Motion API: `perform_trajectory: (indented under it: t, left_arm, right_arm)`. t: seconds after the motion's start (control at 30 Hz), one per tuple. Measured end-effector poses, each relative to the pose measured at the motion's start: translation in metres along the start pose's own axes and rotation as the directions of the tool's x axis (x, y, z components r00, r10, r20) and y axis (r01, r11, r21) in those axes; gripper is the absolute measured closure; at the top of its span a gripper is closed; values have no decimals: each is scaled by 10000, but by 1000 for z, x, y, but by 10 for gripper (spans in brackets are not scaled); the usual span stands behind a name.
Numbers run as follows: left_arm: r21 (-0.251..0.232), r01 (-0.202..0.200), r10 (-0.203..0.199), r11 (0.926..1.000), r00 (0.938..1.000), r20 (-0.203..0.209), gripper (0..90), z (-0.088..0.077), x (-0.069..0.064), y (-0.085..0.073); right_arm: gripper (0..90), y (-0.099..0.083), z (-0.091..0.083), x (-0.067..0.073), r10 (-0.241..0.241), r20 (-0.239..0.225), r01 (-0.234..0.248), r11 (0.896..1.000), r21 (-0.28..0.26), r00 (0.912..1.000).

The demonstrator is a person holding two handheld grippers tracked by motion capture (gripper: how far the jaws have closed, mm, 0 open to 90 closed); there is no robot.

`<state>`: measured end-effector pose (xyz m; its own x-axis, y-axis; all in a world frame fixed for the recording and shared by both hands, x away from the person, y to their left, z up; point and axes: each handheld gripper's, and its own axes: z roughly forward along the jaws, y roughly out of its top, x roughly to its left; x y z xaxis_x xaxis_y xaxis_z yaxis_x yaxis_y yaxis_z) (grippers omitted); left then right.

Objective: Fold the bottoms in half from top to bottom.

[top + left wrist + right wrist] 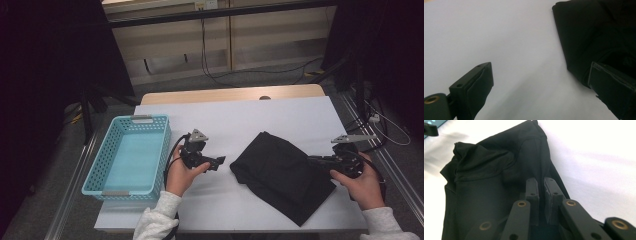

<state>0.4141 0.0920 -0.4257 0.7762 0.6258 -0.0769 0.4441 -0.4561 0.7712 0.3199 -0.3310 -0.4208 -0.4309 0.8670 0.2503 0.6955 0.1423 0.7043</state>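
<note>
A black cloth (280, 172) lies folded in a rough diamond on the white table top (235, 115), right of centre. My right gripper (312, 161) reaches in from the right and is shut on the cloth's right edge. In the right gripper view its jaws (541, 180) stand nearly together, and a ridge of the cloth (486, 182) runs up into them. My left gripper (221, 162) sits just left of the cloth, pointing at it and apart from it. Its jaws (541, 67) are open over bare table, with the cloth (586, 32) ahead on the right.
A light blue perforated basket (167, 150) stands hollow at the table's left edge. A strip of wooden table (225, 94) shows behind the white sheet. Cables (220, 75) run over the floor beyond, and dark stands flank both sides.
</note>
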Motion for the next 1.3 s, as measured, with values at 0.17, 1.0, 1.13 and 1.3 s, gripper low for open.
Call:
perform_trajectory:
  t: [0.17,1.0,1.13,1.3]
  left_arm:
    - [2,18,-18,10000,10000,18,58,0,0,0]
    - [325,-175,152,9993,9975,686,86,21,-25,-3]
    - [467,-460,419,9978,9954,858,137,31,-34,-7]
    - [485,-651,613,9967,9952,761,210,34,-39,-8]
  right_arm:
    - [829,-1,3,1,-73,16,73,9999,141,10000]
    - [579,-9,0,-7,-225,482,224,9997,24,9986]
    - [450,-9,2,-8,-97,566,101,9999,-59,9983]
    - [401,-10,3,-10,43,626,-37,9999,-97,9980]
